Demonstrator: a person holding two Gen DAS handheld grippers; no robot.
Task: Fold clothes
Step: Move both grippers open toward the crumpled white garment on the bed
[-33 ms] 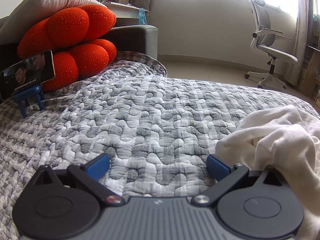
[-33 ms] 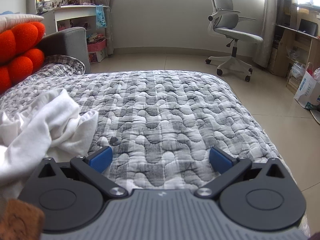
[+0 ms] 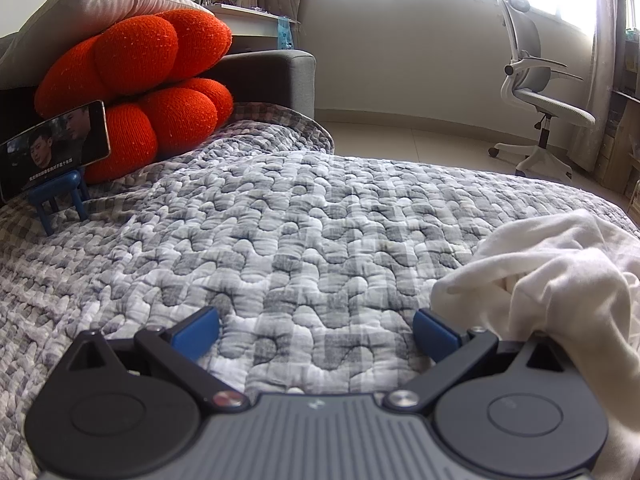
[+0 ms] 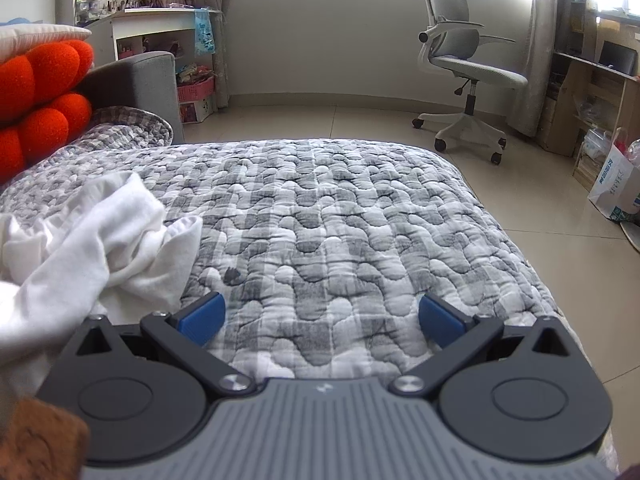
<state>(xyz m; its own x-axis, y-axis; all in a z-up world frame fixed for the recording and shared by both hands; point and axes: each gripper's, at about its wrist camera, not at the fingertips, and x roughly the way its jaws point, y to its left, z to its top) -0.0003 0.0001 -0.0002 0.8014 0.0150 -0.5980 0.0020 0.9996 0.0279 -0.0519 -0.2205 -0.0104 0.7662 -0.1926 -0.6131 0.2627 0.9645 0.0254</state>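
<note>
This is a lived-in room of a home, part bedroom and part study: a bed under a grey checked quilt (image 4: 320, 220) fills the foreground, with a knotted orange cushion (image 3: 140, 92) and a pale pillow (image 3: 112, 0) piled at its head. A phone (image 3: 54, 148) playing a video sits on a small blue stand (image 3: 60, 200) on the quilt. Beyond the bed are a tiled floor (image 4: 320, 120), a swivel office chair (image 4: 460, 60) by a bright curtained window, and a cluttered white desk (image 4: 160, 20)

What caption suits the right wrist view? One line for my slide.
Open right gripper hovers over quilted bed, crumpled white garment lying unfolded at left.
</note>
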